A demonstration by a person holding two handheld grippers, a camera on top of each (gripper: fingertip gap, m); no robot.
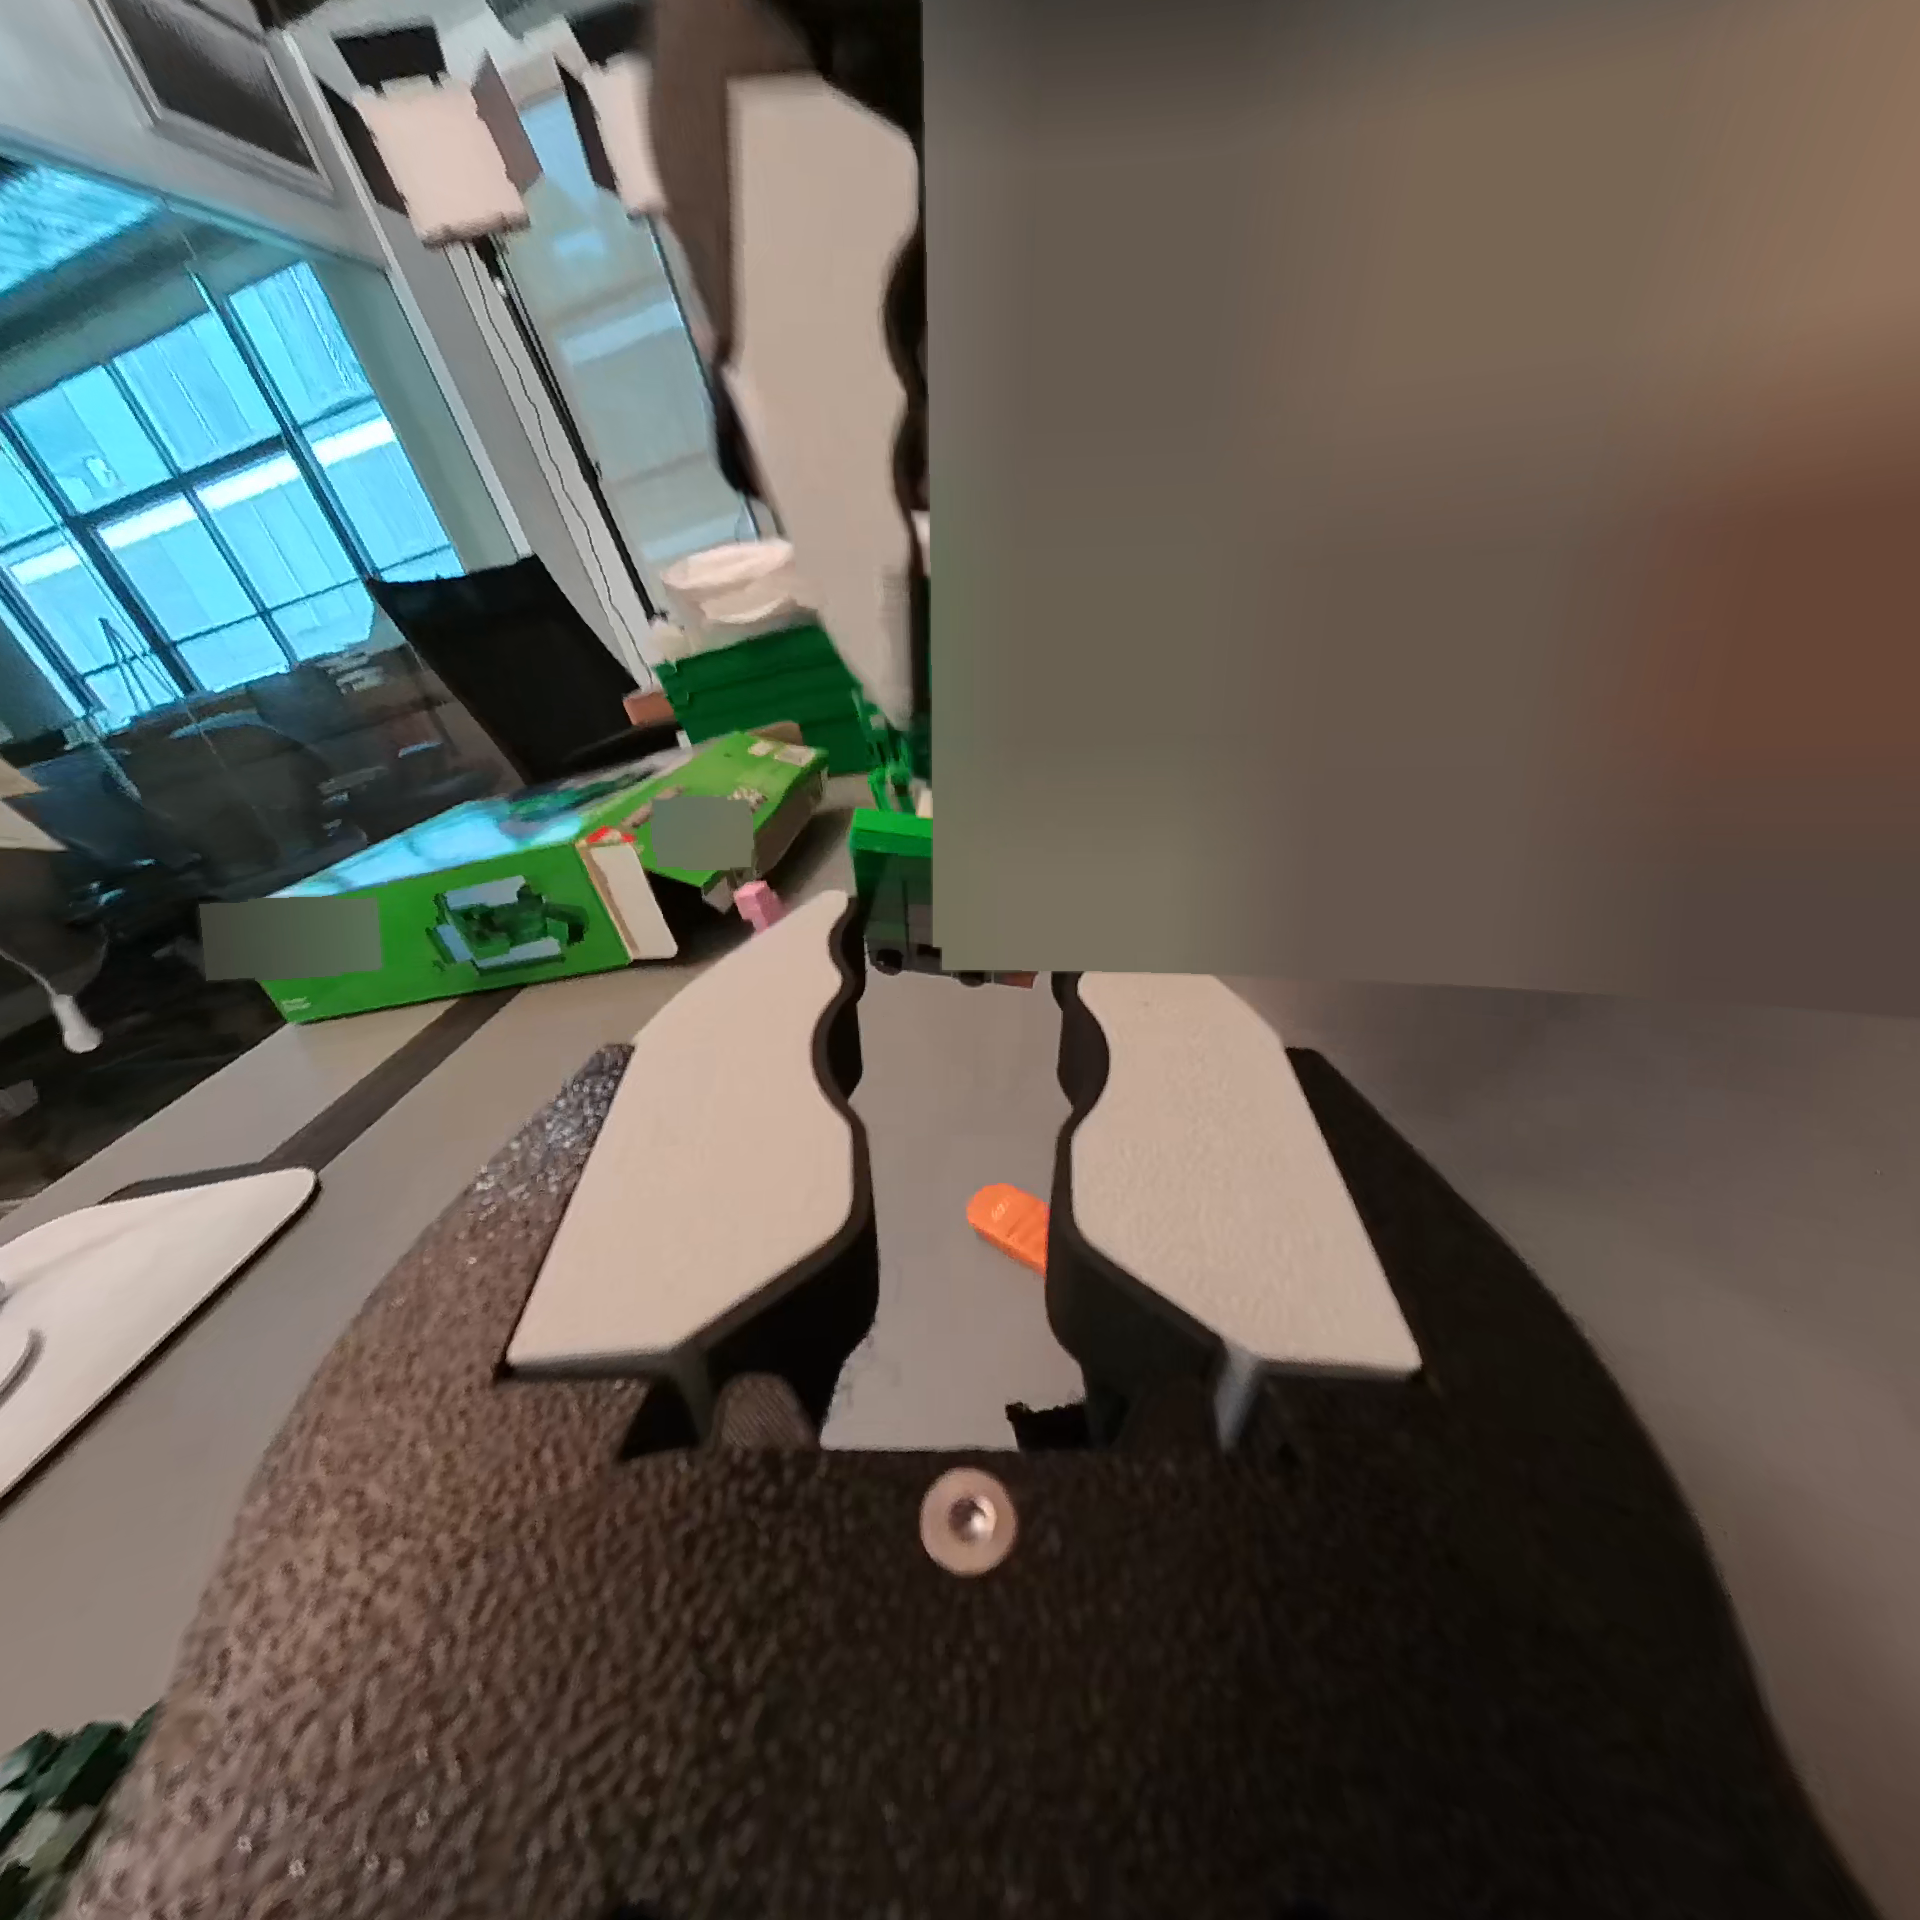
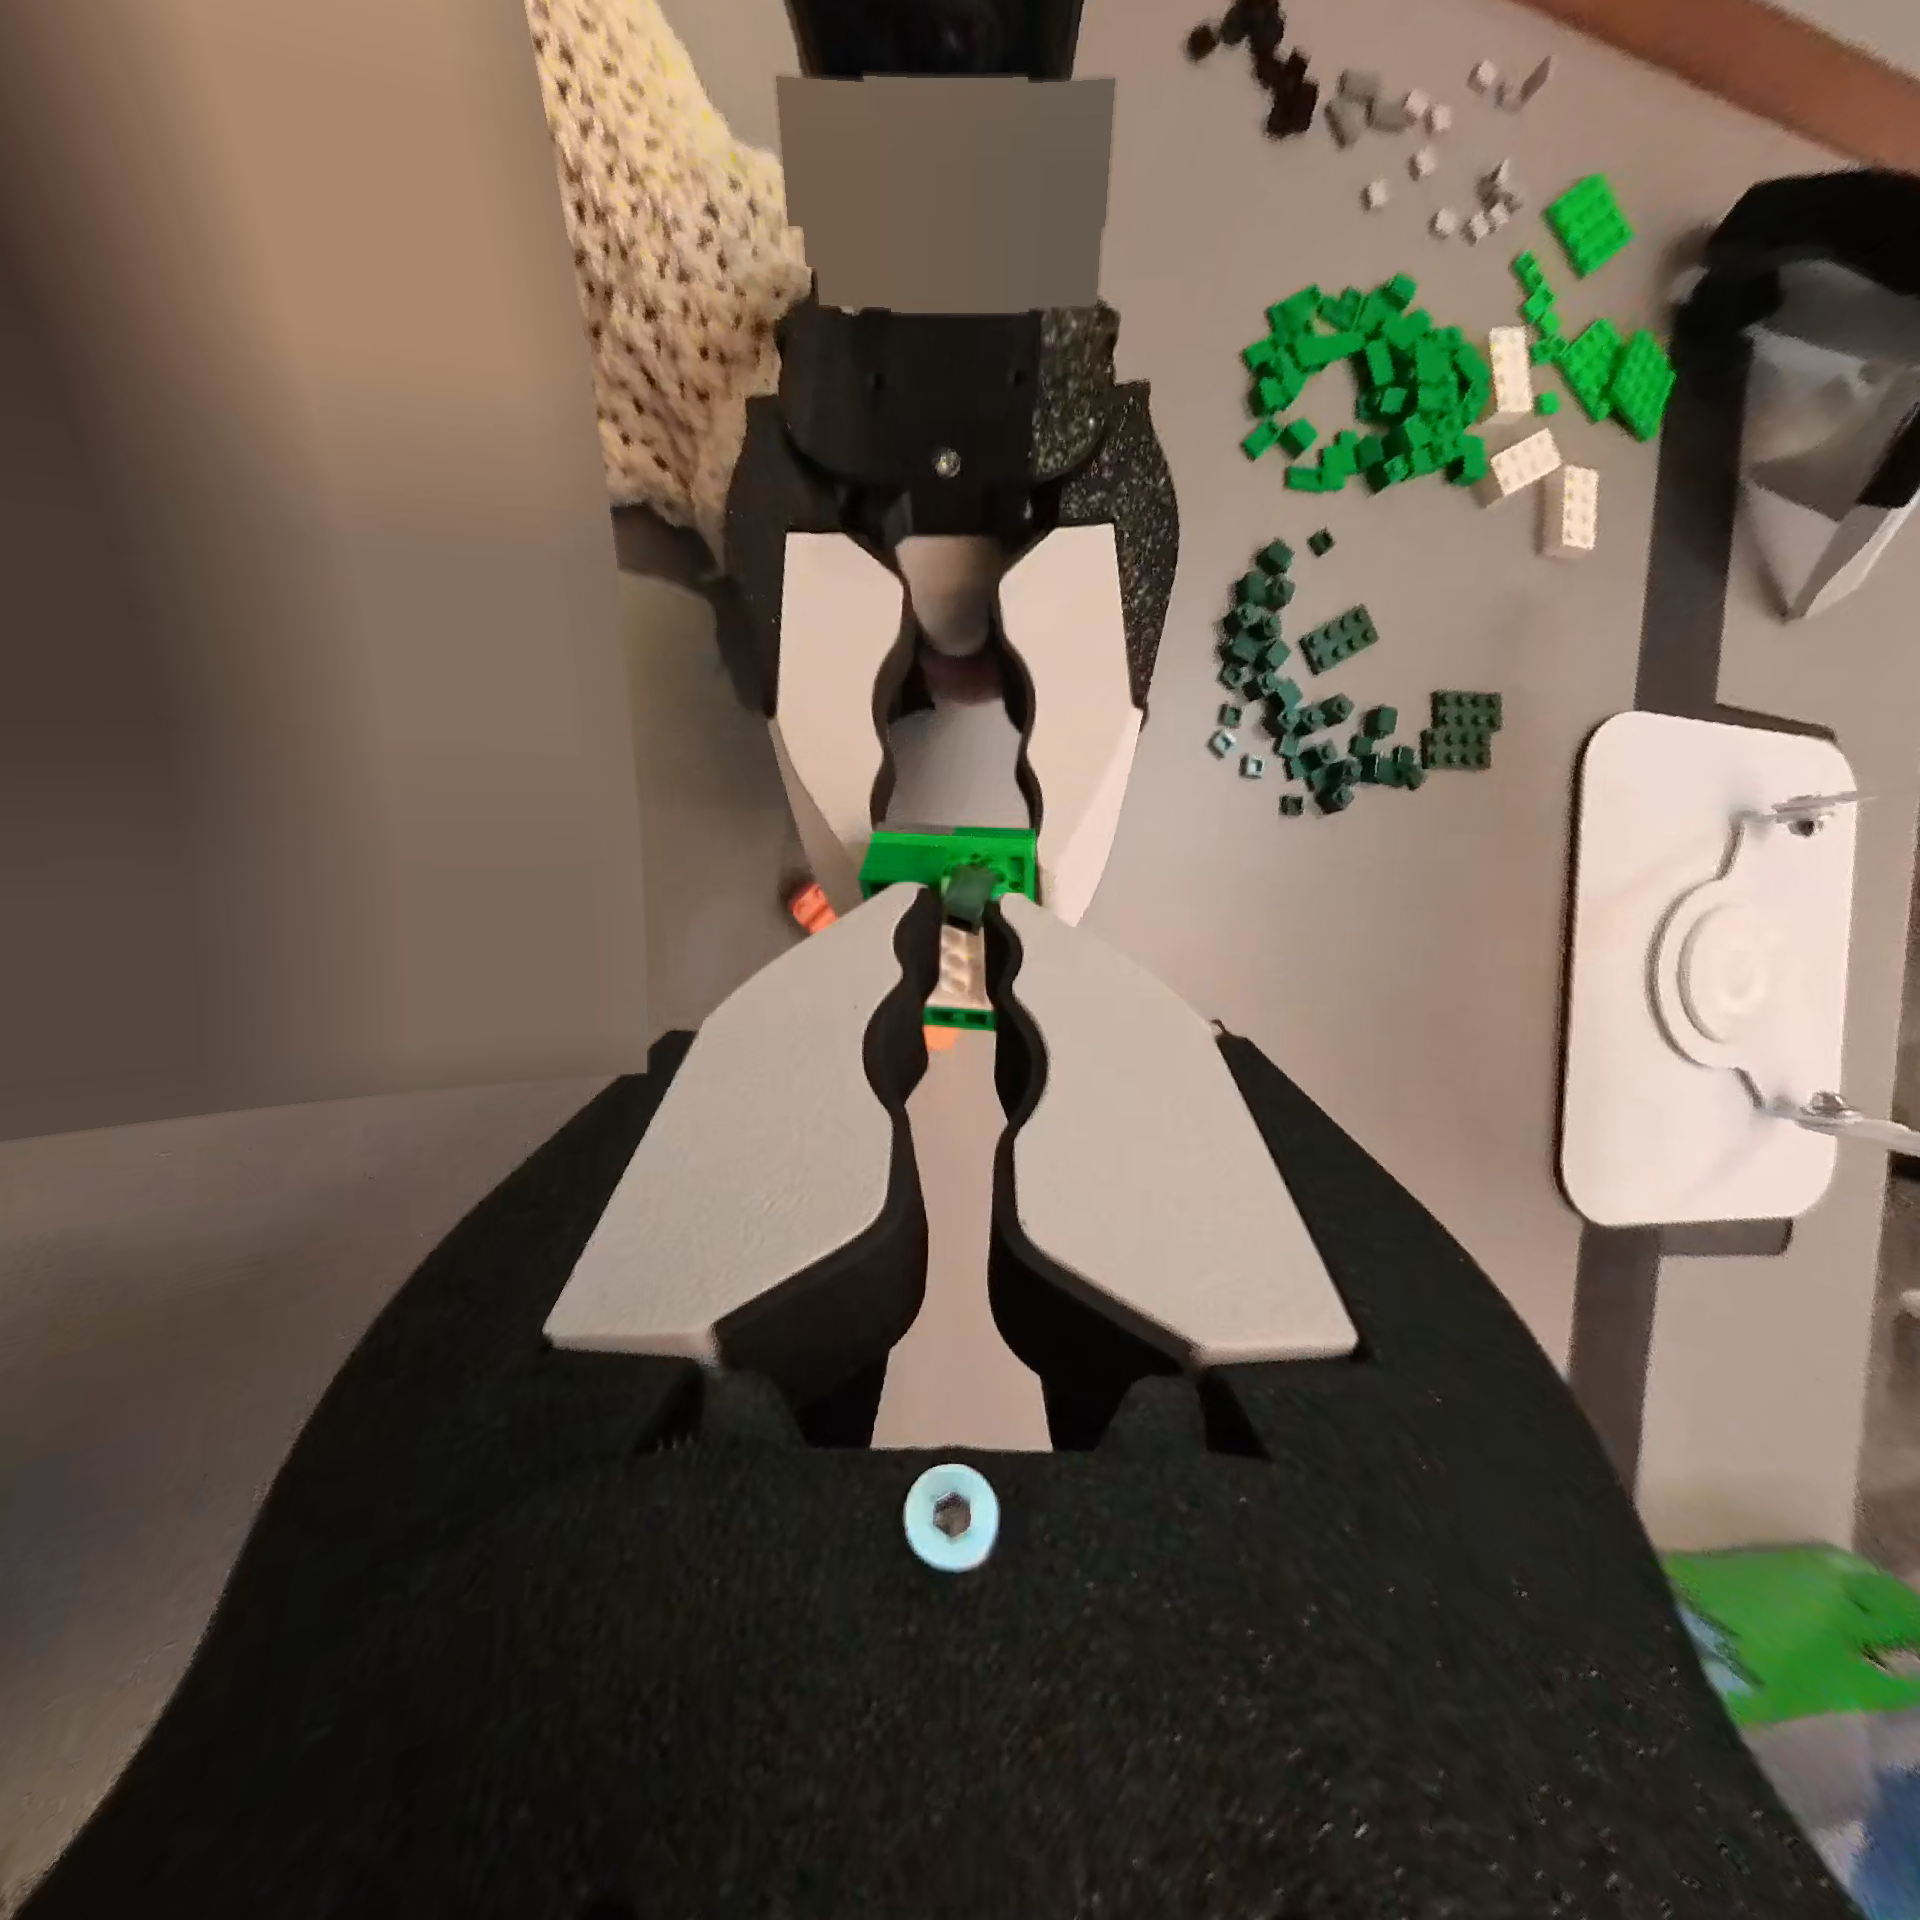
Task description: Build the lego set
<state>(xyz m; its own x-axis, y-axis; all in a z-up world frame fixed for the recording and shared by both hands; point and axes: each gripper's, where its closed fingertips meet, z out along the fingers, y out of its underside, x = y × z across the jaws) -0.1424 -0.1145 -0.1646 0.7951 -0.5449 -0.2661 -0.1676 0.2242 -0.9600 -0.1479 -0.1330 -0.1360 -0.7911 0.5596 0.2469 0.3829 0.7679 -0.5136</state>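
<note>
My left gripper (image 1: 956, 951) is shut on a bright green brick assembly (image 1: 891, 844) at its fingertips; a blur patch hides the assembly's right side. In the right wrist view the left gripper (image 2: 951, 831) faces me, with the green brick (image 2: 904, 854) held across its tips. My right gripper (image 2: 956, 914) is shut on a small stack (image 2: 961, 966) of a white brick, a green plate and a dark green piece on top. The dark green piece touches the green brick's face. One of the right gripper's fingers (image 1: 821, 416) shows above in the left wrist view.
Loose bricks lie on the grey table (image 2: 1195, 1039): a bright green pile (image 2: 1371, 395), a dark green pile (image 2: 1299, 717), white bricks (image 2: 1527, 462), grey bits (image 2: 1403, 114). An orange piece (image 1: 1008, 1226) lies under the grippers. A green set box (image 1: 468, 894), a white mount (image 2: 1704, 1039) and a knitted sleeve (image 2: 675, 260) are nearby.
</note>
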